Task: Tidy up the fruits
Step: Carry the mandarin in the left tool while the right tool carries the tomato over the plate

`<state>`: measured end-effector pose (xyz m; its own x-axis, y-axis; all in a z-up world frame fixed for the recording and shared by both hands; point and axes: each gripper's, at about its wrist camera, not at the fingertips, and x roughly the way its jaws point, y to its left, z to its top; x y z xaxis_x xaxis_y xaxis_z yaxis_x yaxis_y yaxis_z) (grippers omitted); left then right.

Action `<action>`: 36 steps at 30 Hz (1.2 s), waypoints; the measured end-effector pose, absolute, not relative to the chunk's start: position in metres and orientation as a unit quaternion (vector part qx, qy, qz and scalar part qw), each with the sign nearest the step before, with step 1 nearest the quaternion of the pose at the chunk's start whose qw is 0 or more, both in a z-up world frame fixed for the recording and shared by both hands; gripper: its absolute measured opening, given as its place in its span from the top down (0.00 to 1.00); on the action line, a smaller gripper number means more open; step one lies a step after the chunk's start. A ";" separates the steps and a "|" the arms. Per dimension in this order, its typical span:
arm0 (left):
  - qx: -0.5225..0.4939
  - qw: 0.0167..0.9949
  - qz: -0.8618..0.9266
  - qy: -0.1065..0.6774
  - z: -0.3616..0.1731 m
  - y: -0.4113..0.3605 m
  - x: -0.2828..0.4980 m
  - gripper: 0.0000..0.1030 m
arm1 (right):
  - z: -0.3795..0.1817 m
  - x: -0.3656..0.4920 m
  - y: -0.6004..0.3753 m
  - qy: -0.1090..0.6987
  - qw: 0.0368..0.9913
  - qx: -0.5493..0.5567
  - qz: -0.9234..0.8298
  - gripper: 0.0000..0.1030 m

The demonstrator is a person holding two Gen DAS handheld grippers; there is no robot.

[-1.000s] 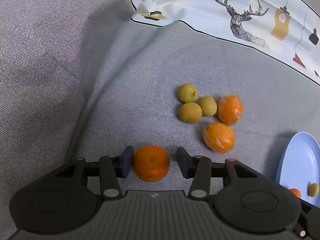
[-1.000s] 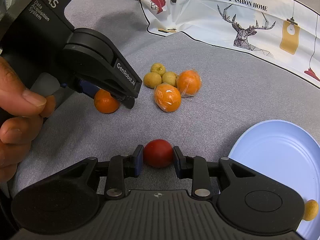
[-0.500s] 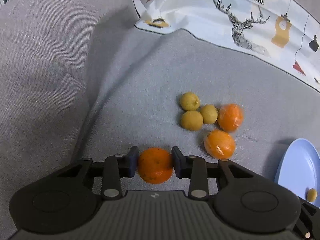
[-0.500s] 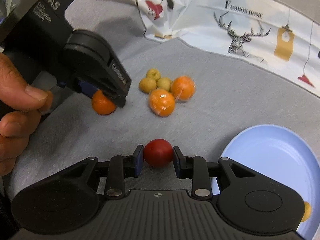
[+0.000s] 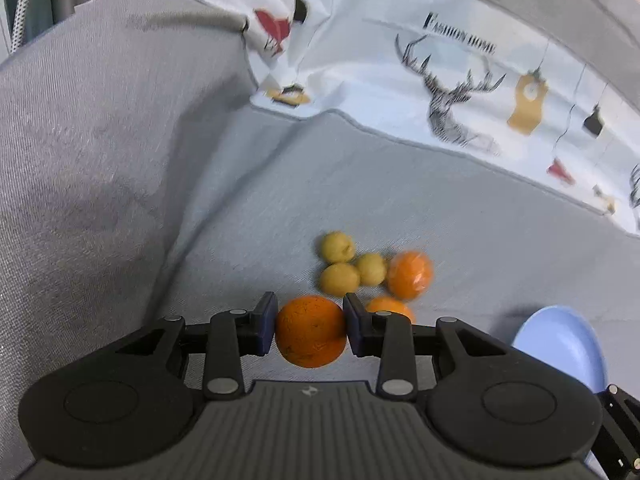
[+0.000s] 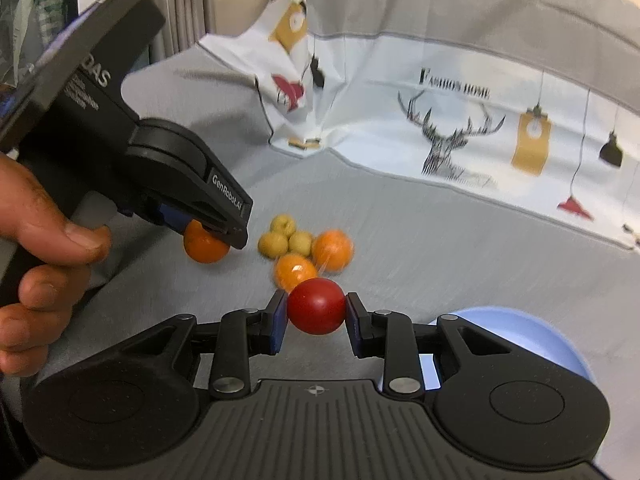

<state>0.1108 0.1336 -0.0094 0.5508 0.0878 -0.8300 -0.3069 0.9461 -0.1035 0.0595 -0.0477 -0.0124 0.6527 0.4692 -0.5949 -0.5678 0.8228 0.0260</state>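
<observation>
Right wrist view gives me the clearest read: my right gripper (image 6: 316,312) has its pads pressed on both sides of a red round fruit (image 6: 316,306), closed down to the fruit's width, and the fruit looks lifted off the grey cloth (image 6: 440,248). The blue plate (image 6: 532,332) sits just to the right of that gripper, partly hidden under its body. My left gripper (image 5: 310,330) is likewise closed onto a bare orange (image 5: 310,332), pads flat against its flanks; in the right wrist view this orange (image 6: 204,246) hangs left of the plate, well apart from it.

Between the plate and the held orange lies the remaining cluster: three small yellow fruits (image 5: 348,268) touching one another and two wrapped oranges (image 6: 316,258) just beside them, the nearer one partly hidden behind my red fruit.

I judge the step in hand to be carrying both held fruits to the plate. To do it well I would keep both grips steady, since round skins can roll out of flat pads, bring the right gripper over the plate first because it is nearer, lower until the fruit nearly touches, and only then ease open. The left should pass above the cluster, not through it, so nothing gets knocked
</observation>
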 end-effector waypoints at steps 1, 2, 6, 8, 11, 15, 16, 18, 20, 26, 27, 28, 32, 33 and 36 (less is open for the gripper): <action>-0.123 0.877 0.107 0.452 -0.005 0.131 0.110 0.62 | -0.011 0.058 -0.049 0.298 0.908 -0.083 0.283 0.69; -0.124 0.881 0.103 0.445 -0.003 0.128 0.110 0.62 | -0.008 0.058 -0.053 0.294 0.910 -0.088 0.280 0.69; -0.122 0.897 0.079 0.418 0.009 0.109 0.111 0.62 | 0.003 0.055 -0.073 0.276 0.918 -0.096 0.266 0.69; -0.118 0.903 0.067 0.408 0.013 0.098 0.111 0.62 | 0.006 0.053 -0.084 0.272 0.921 -0.098 0.260 0.69; -0.113 0.909 0.047 0.398 0.017 0.081 0.112 0.62 | 0.013 0.052 -0.103 0.266 0.926 -0.100 0.247 0.69; -0.114 0.915 0.024 0.387 0.020 0.063 0.113 0.62 | 0.022 0.053 -0.132 0.258 0.936 -0.091 0.223 0.69; -0.115 0.916 0.019 0.385 0.020 0.059 0.114 0.62 | 0.023 0.054 -0.140 0.256 0.939 -0.088 0.213 0.69; -0.116 0.916 0.008 0.383 0.020 0.049 0.115 0.62 | 0.025 0.057 -0.157 0.256 0.945 -0.078 0.185 0.69; -0.114 0.917 -0.004 0.382 0.019 0.040 0.115 0.62 | 0.025 0.062 -0.177 0.262 0.952 -0.060 0.149 0.69; -0.104 0.910 -0.065 0.397 0.012 0.012 0.117 0.62 | 0.012 0.076 -0.227 0.309 0.947 0.015 0.082 0.69; -0.097 0.907 -0.077 0.403 0.010 0.007 0.117 0.62 | 0.009 0.077 -0.228 0.317 0.945 0.019 0.083 0.69; -0.086 0.905 -0.088 0.408 0.007 -0.001 0.117 0.62 | 0.006 0.077 -0.228 0.325 0.942 0.018 0.087 0.69; -0.061 0.895 -0.115 0.427 -0.005 -0.022 0.116 0.62 | -0.004 0.078 -0.218 0.357 0.927 0.008 0.116 0.69; -0.056 0.893 -0.117 0.432 -0.008 -0.025 0.116 0.62 | -0.006 0.079 -0.214 0.366 0.922 0.005 0.124 0.69; -0.045 0.886 -0.115 0.447 -0.017 -0.033 0.118 0.62 | -0.013 0.079 -0.206 0.396 0.907 -0.004 0.145 0.69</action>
